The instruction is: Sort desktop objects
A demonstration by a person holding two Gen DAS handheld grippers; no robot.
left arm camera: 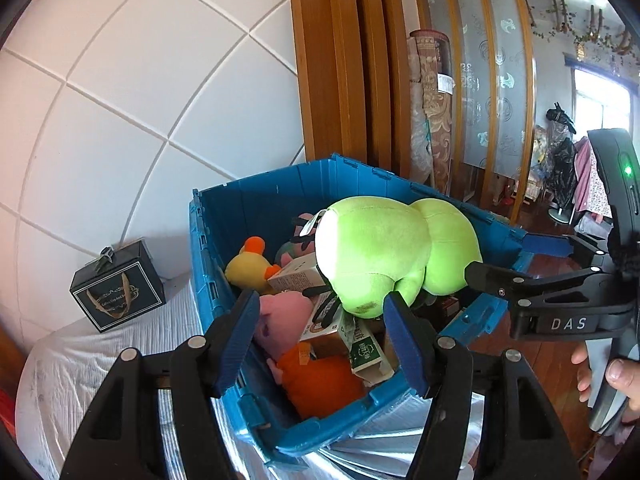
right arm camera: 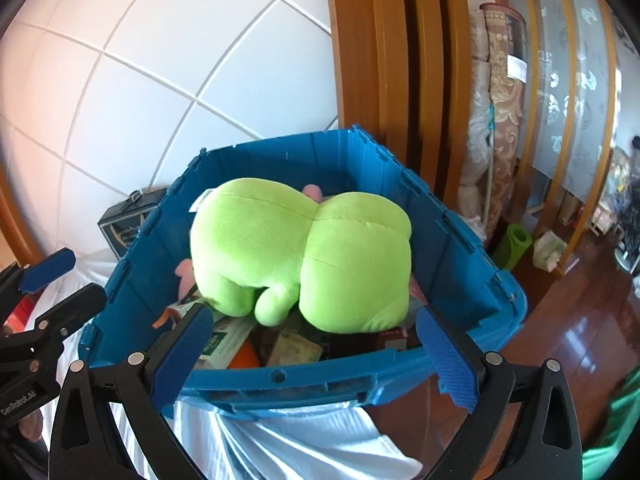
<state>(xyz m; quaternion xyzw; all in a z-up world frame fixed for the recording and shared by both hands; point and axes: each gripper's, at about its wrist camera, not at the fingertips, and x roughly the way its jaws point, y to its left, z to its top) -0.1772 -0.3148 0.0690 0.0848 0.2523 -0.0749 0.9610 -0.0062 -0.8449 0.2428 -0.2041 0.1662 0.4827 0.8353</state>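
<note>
A blue plastic crate [left arm camera: 224, 216] [right arm camera: 280, 168] stands on a white-covered table and is full of toys and cartons. A big green plush toy [left arm camera: 392, 248] [right arm camera: 304, 252] lies on top of the pile. Under it are a yellow plush duck [left arm camera: 250, 266], a pink plush [left arm camera: 280, 320], an orange plush [left arm camera: 320, 376] and small cartons [left arm camera: 362, 346]. My left gripper [left arm camera: 324, 344] is open and empty over the crate's near edge. My right gripper [right arm camera: 316, 354] is open and empty, its fingers either side of the crate's near rim, just short of the green plush. The right gripper also shows in the left wrist view [left arm camera: 516, 260].
A black gift box [left arm camera: 118, 292] [right arm camera: 124, 220] sits on the table left of the crate. A white tiled wall is behind. Wooden door frames and rolled rugs [right arm camera: 504, 120] stand to the right, above a wooden floor [right arm camera: 580, 340].
</note>
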